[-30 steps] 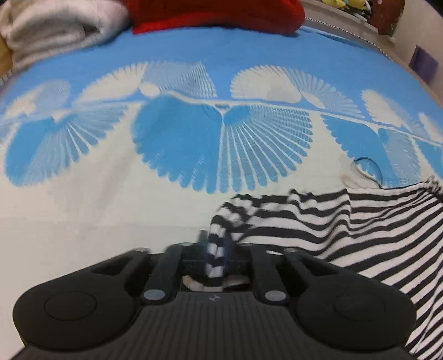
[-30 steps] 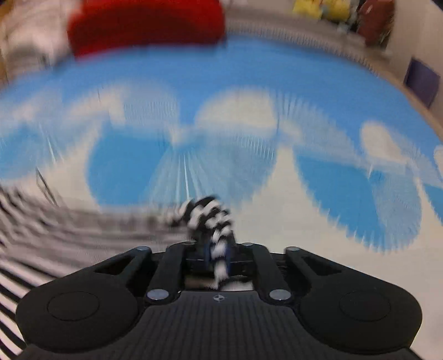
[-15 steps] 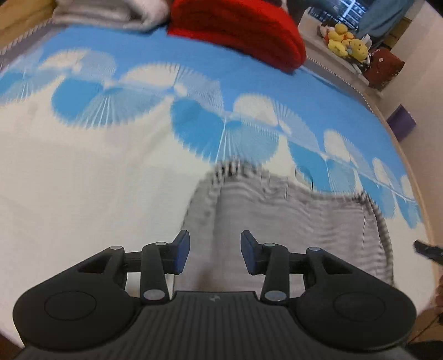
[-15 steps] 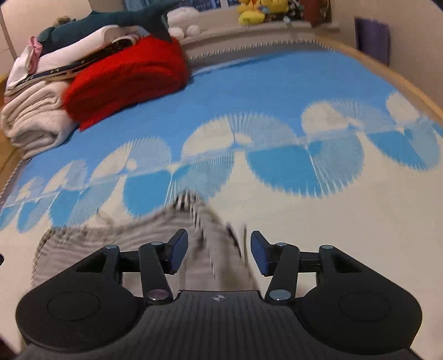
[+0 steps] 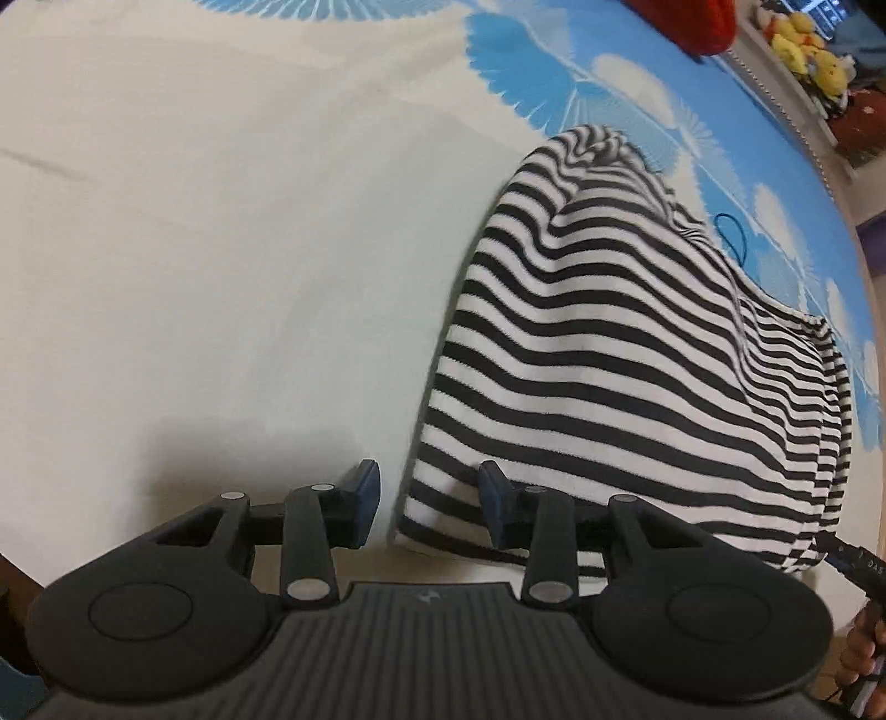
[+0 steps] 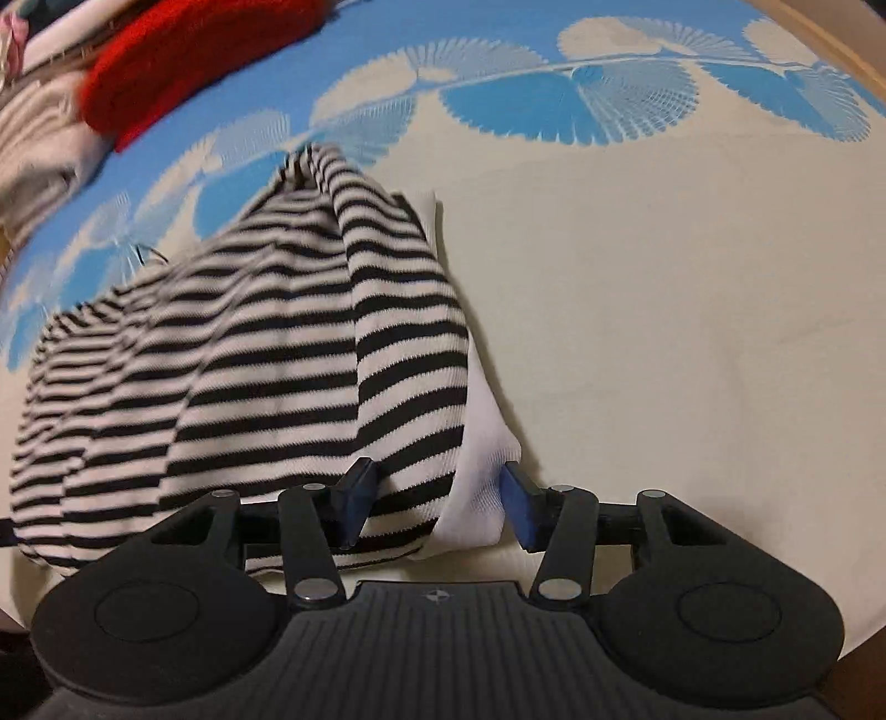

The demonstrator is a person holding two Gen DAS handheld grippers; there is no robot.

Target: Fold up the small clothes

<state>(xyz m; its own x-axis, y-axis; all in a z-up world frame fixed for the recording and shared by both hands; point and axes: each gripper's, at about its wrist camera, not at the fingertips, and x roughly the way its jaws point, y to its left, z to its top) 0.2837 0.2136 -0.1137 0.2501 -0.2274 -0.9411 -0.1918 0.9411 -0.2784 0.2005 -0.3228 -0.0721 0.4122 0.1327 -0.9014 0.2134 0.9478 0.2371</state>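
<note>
A black-and-white striped garment [image 5: 620, 354] lies folded over on a bed sheet [image 5: 194, 249] with a blue fan pattern. My left gripper [image 5: 429, 507] is open, its jaws either side of the garment's near left corner. In the right wrist view the same garment [image 6: 266, 360] shows with a white inner layer [image 6: 482, 459] at its right edge. My right gripper [image 6: 437, 507] is open, its jaws astride the garment's near right corner. Neither gripper holds cloth.
A red folded blanket [image 6: 188, 66] and pale folded linen [image 6: 33, 149] lie at the far side of the bed. Yellow soft toys [image 5: 808, 41] sit on a ledge beyond. A thin dark loop [image 5: 733, 235] lies on the sheet beside the garment.
Both grippers were shut on the striped cloth a second ago; they opened, let it drop flat, and have moved back to its near corners.
</note>
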